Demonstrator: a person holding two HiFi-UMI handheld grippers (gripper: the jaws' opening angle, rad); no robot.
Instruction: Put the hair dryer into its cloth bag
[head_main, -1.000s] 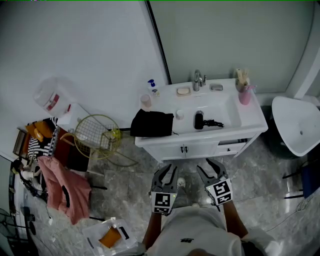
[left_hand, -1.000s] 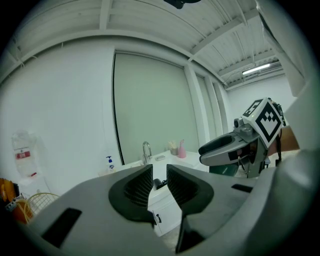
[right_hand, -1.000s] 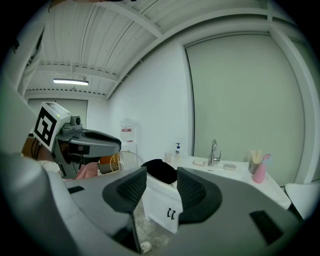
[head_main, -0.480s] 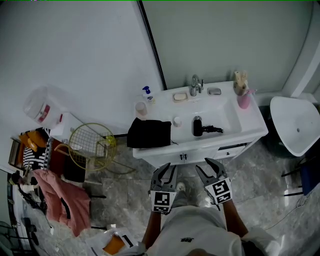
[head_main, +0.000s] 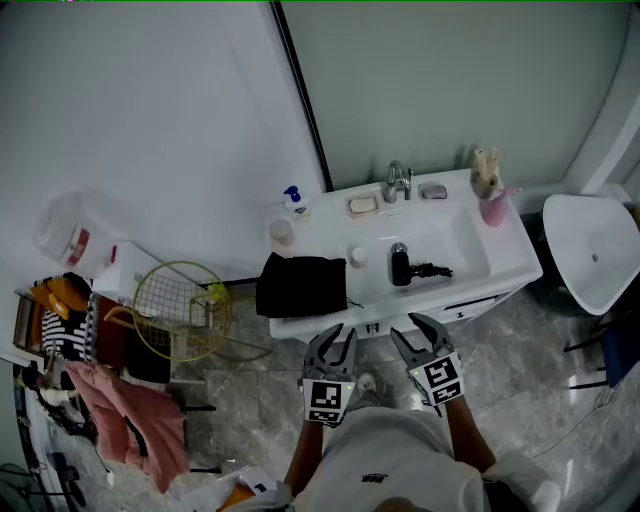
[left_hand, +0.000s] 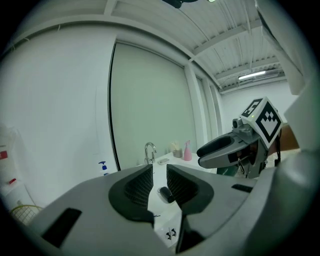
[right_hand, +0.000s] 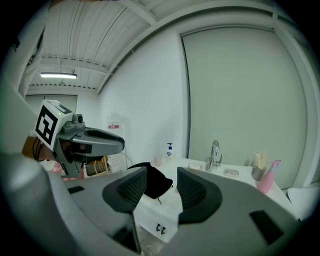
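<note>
Jaws of left gripper (head_main: 335, 338) and right gripper (head_main: 412, 330) stand apart, empty. I see black hair dryer (head_main: 400, 266) in white sink basin (head_main: 460, 245) at twelve o'clock; black cloth bag (head_main: 300, 285) at eleven.

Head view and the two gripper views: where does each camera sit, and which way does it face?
Head view: on the person's head, looking steeply down at the sink counter; shows the left gripper, right gripper and forearms.
Left gripper view: on that gripper, facing along its open jaws toward the hair dryer.
Right gripper view: likewise, facing the cloth bag.
Shared: both gripper views show the faucet and the other gripper.
</note>
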